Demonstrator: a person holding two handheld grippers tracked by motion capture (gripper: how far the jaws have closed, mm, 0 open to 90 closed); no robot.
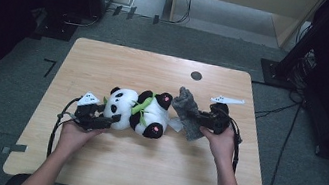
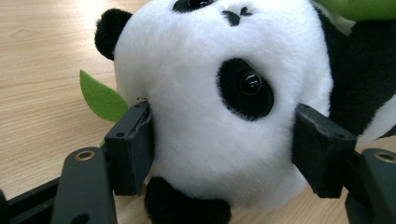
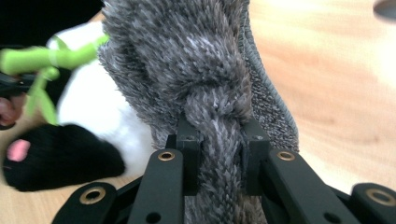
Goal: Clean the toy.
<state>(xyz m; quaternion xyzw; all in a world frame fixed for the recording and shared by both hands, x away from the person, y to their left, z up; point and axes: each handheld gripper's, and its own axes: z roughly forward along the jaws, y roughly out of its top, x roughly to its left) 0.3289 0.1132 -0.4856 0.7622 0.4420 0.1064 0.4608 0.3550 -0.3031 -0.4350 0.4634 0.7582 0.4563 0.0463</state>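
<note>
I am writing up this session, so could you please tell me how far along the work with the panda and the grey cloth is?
Done: the left claw clamps the panda's head, steadying it on the table. In hand: the right claw pinches a bunched fold of the grey cloth beside the panda's feet. Left: the cloth hasn't reached the panda's body yet.

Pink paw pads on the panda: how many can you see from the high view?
2. One pink pad is on the upper foot, near the grey cloth; the other pink pad is on the lower foot, nearer the person. The panda's body may hide others.
</note>
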